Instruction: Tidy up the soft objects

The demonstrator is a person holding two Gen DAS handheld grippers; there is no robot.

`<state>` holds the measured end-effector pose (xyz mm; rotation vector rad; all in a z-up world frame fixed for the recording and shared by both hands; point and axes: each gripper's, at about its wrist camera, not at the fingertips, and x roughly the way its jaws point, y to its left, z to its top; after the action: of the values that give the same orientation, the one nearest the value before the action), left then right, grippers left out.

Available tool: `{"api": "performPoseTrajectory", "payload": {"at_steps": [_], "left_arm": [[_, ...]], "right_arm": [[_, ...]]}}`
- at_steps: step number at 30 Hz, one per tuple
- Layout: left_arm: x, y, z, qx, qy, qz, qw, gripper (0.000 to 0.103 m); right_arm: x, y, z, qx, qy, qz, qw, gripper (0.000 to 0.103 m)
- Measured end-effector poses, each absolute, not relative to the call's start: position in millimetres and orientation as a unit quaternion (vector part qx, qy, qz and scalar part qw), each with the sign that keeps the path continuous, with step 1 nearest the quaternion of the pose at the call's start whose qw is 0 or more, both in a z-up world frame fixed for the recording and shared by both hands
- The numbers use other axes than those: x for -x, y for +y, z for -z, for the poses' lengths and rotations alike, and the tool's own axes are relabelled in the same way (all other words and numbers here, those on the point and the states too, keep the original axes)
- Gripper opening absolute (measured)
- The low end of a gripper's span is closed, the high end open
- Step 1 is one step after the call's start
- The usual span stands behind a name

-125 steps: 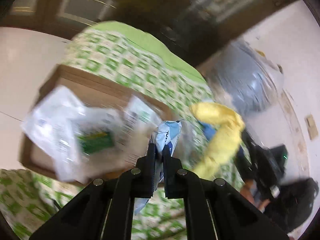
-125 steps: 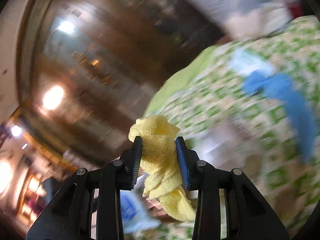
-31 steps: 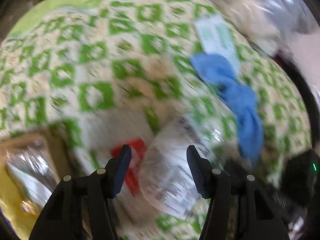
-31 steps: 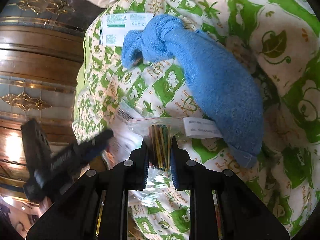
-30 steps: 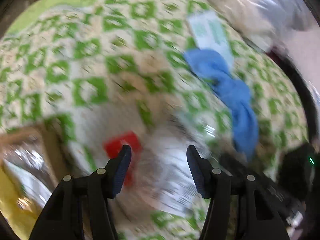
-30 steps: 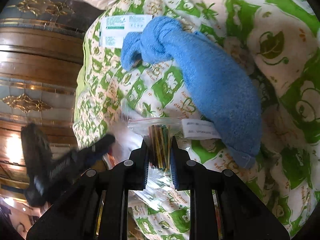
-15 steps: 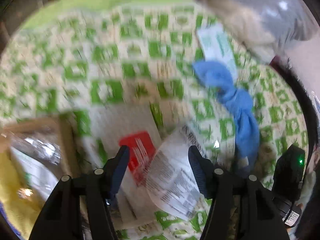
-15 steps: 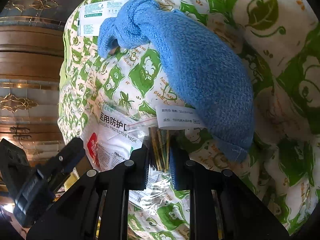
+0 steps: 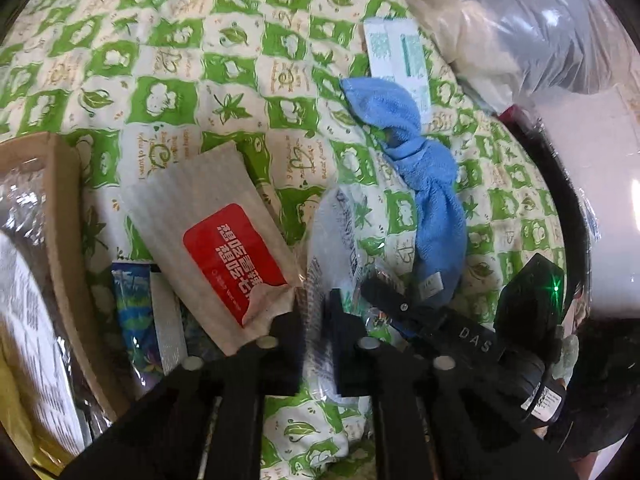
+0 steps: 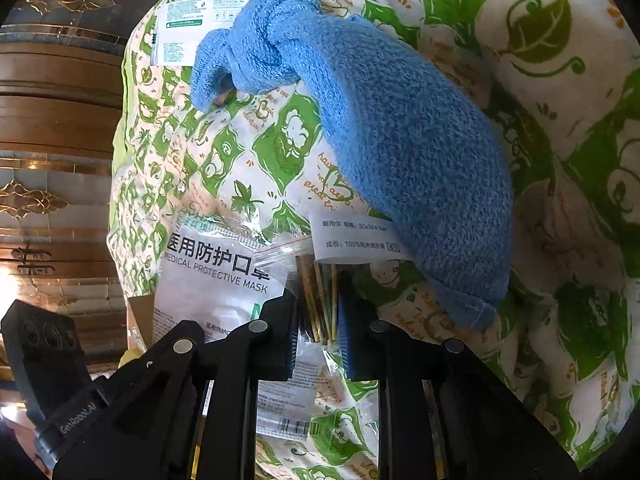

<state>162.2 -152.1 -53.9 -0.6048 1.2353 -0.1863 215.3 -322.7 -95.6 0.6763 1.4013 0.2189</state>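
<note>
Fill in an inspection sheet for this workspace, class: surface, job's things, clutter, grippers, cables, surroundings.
Surface: green-patterned bedspread.
Job's things: knotted blue towel; mask packet; zip bag of sticks; cardboard box at left, holding packets.
Clutter: red-labelled pouch; white sachet.
Grippers: left gripper closed on the mask packet; right gripper closed on the zip bag.
Cables: nothing seen.
Surroundings: wooden furniture; plastic-wrapped bundle.

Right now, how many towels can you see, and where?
2. A knotted blue towel lies on the green patterned bedspread, beside the right gripper. A yellow towel shows in the cardboard box, mostly hidden; more may be buried there.
</note>
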Motion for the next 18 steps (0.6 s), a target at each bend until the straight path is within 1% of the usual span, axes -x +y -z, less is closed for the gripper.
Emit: {"api": "performPoseTrajectory", "payload": {"at_steps": [5,9,11,15,18], "left_arm": [[-130.4,-143.6,22.6,0.313,0.519,0.087,0.79,0.001],[-80.1,-117.1,-10.8,0.37,0.456,0.099,0.803,0.001],[-43.7,-95.2,-29.1,0.396,0.413,0.098,0.814,0.001],[22.3,-37.7,-32.1,0.462,0.343,0.074,0.815,0.001],[53.4,0.6,-37.8,0.474,0.297,0.046,0.828,0.001]], "right_arm": [[-211.6,-336.9,78.5,-0.328,0.587,-0.114,0.732,0.016],[-203.9,-328.4,53.8,-0.32,0.552,-0.159,0.754,0.016],[-198.1,-317.4,40.8,-0.308,0.538,-0.187,0.762,0.016],[-186.8,-290.9,18.6,-0.276,0.517,-0.243,0.773,0.016],[-168.9,-257.8,-3.8,-0.239,0.493,-0.295,0.783,0.016]]}}
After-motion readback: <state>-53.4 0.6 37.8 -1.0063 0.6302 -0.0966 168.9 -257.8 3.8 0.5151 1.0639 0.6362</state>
